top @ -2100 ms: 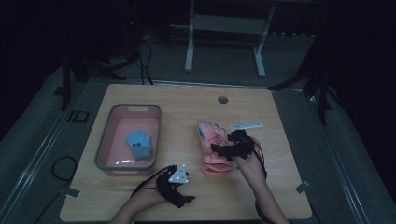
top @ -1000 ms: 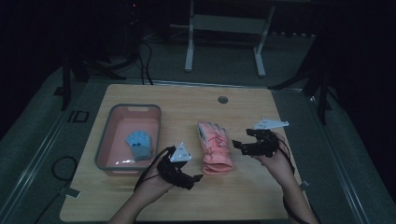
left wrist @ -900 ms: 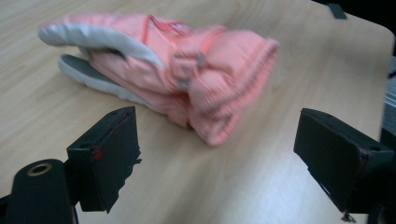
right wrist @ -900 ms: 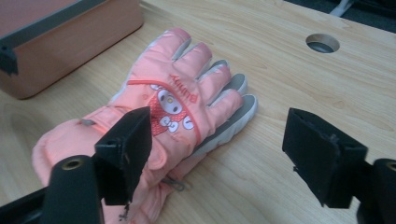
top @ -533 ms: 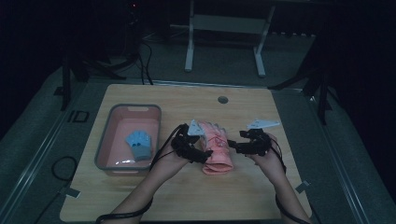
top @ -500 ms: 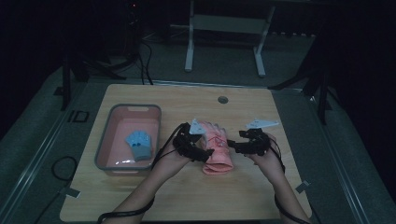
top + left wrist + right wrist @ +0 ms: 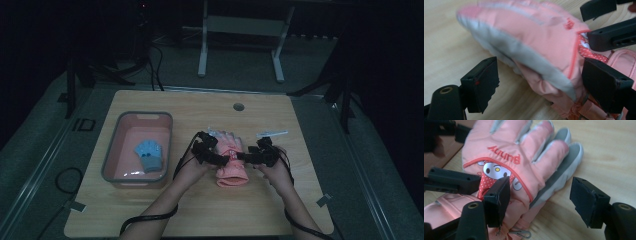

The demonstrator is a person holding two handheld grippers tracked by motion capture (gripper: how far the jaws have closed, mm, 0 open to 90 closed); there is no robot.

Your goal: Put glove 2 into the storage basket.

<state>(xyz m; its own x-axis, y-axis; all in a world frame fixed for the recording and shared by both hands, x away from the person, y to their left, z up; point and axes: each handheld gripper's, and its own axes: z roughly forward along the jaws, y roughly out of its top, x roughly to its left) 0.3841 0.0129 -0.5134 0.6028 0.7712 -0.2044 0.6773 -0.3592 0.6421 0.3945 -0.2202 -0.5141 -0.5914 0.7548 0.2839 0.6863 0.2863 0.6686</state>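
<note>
The high view looks forward and down from above the person's side onto the whole wooden table, from far off. The left gripper view sits low and very close, looking right across the pink glove. The right gripper view looks left, close too. Both share that glove.

Two pink gloves on the table, stacked one upon the other (second one seen as the grey-edged layer beneath in the right gripper view). One blue glove inside one pink tub. Two grippers: left gripper, right gripper, each with two black jaws. One round hole in the tabletop. One metal clip at the cuff.
</note>
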